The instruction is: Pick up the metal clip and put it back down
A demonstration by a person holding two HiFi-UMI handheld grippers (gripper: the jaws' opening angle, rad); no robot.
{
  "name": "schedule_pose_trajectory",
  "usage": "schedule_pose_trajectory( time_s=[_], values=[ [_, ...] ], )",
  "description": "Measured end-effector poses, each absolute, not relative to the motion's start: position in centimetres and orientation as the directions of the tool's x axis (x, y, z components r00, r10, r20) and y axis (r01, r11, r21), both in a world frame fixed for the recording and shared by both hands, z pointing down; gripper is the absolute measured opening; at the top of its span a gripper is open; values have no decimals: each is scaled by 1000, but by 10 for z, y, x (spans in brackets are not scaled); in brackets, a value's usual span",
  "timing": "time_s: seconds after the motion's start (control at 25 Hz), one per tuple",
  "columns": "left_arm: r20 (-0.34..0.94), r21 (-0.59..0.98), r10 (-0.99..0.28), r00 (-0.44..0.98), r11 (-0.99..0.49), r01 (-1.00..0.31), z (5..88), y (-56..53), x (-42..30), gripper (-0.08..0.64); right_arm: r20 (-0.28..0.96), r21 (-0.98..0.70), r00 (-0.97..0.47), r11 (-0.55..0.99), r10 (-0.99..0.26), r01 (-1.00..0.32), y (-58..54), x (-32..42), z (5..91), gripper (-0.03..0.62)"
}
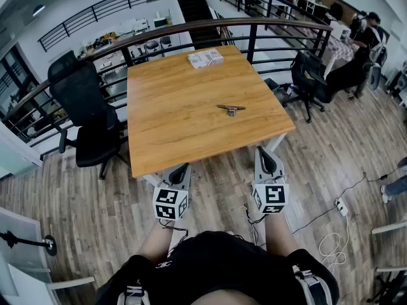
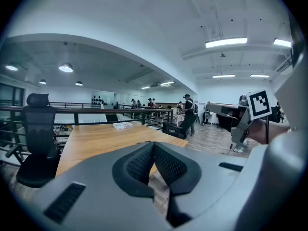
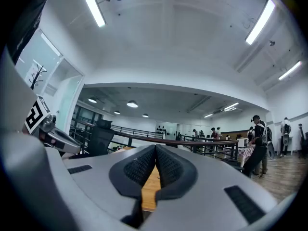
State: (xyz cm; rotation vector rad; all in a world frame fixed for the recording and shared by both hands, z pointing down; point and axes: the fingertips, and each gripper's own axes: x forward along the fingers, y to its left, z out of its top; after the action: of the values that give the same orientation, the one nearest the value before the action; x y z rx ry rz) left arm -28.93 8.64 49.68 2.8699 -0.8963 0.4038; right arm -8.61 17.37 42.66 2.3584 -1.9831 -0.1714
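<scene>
Brown wood makes the top of the table, and it is smooth and shiny. One flat box lies at the far edge of the table, close to the dark railing. The box is white with small red and dark marks on it. It looks shut, and I cannot tell what is inside it. The metal clip lies flat on the table, a bit to the right of the middle. It is small, thin and silver-grey, with a little bump in its middle and a thin shadow under it. It is well apart from the box, and nothing touches it. The left gripper is held out just past the near edge of the table, over the wooden floor. Its jaws are closed together with nothing between them, and in the left gripper view the black bumpy pads meet at the tips. The right gripper is beside it, near the table's right corner. Its jaws are pressed together too, and its pads hold nothing. Both grippers are well apart from the clip. A black chair stands to the left of the table, and another black chair stands to the right.
</scene>
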Motion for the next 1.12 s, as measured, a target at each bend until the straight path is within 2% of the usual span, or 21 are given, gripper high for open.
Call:
schedule_pose_trajectory(
  time_s=[0.56, 1.12],
  values=[
    [269, 10, -572, 775, -803, -596, 485, 100, -283, 18, -39, 93, 168, -171, -985, -981, 191, -74, 430, 15],
    [252, 22, -603, 757, -779, -627, 490, 135, -230, 18, -27, 98, 154, -156, -988, -983, 220, -19, 440, 15]
  ],
)
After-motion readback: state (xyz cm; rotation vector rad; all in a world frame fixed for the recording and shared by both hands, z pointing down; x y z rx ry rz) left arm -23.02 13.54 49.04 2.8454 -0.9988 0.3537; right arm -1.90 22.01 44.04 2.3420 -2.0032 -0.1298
